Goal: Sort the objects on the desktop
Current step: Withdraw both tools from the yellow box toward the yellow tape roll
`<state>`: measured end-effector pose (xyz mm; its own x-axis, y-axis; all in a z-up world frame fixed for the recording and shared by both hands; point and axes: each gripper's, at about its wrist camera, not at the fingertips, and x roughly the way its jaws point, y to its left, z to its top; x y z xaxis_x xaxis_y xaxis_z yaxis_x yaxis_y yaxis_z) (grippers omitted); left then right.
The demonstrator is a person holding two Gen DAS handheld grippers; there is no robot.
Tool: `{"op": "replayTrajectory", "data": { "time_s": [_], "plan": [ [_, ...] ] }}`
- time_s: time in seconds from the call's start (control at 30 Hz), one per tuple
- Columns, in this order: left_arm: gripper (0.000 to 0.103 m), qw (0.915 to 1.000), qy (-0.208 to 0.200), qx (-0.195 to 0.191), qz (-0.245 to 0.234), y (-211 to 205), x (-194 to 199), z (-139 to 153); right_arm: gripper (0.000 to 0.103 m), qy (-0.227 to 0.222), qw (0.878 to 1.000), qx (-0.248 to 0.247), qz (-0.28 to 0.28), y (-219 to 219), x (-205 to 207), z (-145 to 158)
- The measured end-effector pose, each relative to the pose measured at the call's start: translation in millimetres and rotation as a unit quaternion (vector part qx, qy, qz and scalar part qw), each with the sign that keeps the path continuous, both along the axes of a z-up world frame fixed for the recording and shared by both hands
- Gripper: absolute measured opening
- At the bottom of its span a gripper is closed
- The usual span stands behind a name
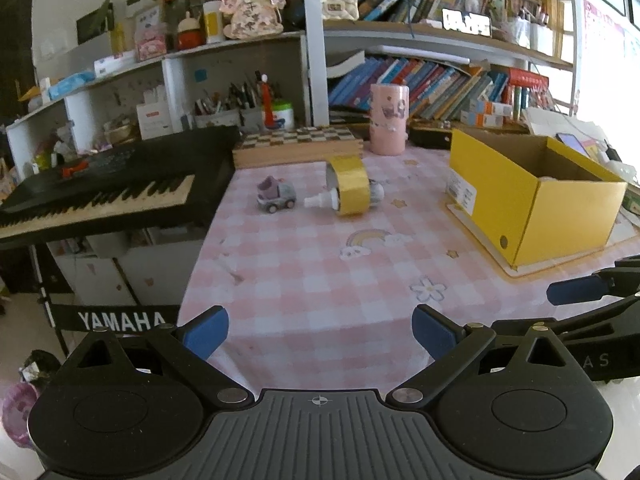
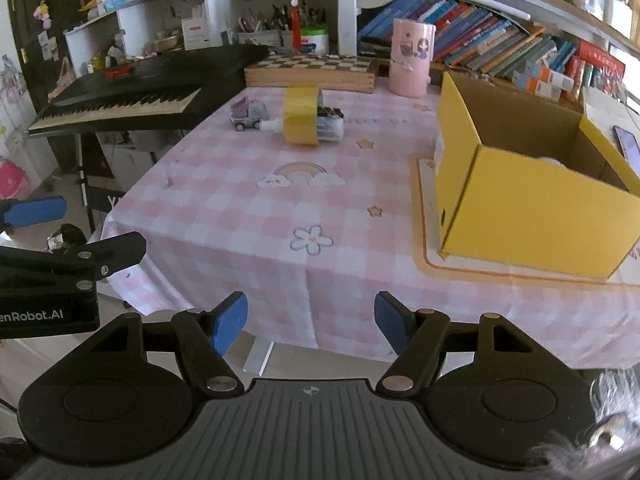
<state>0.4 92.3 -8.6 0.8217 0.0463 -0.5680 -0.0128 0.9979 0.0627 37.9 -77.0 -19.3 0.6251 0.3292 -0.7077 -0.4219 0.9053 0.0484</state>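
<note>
A roll of yellow tape (image 1: 350, 186) (image 2: 301, 116) stands on edge far across the pink checked tablecloth (image 1: 304, 280) (image 2: 256, 216). A small spray bottle (image 1: 320, 201) (image 2: 328, 128) lies through it. Left of them sits a little grey toy truck (image 1: 276, 195) (image 2: 247, 114). An open yellow cardboard box (image 1: 532, 196) (image 2: 532, 188) stands at the right. My left gripper (image 1: 320, 334) hangs open over the table's near edge, nothing between its blue pads. My right gripper (image 2: 310, 322) is open and empty too, short of the near edge.
A pink cylinder container (image 1: 388, 120) (image 2: 412, 58) and a wooden chessboard box (image 1: 298, 146) (image 2: 312, 70) stand at the back. A black Yamaha keyboard (image 1: 108, 188) (image 2: 128, 92) borders the table's left side. Bookshelves fill the wall behind. A phone (image 2: 626, 142) lies right of the box.
</note>
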Motion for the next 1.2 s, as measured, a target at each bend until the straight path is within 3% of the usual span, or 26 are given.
{"op": "replayTrajectory", "data": {
  "time_s": [0.6, 1.2],
  "plan": [
    [0.1, 0.9995, -0.011, 0.009, 0.027, 14.2, 15.7, 2.9, 0.068, -0.011, 0.999, -0.004, 0.033, 26.2, 23.5, 3.8],
    [0.1, 0.9979, 0.005, 0.002, 0.065, 28.0, 89.0, -0.9, 0.068, -0.008, 0.999, 0.013, 0.038, 46.8, 106.3, 2.1]
  ]
}}
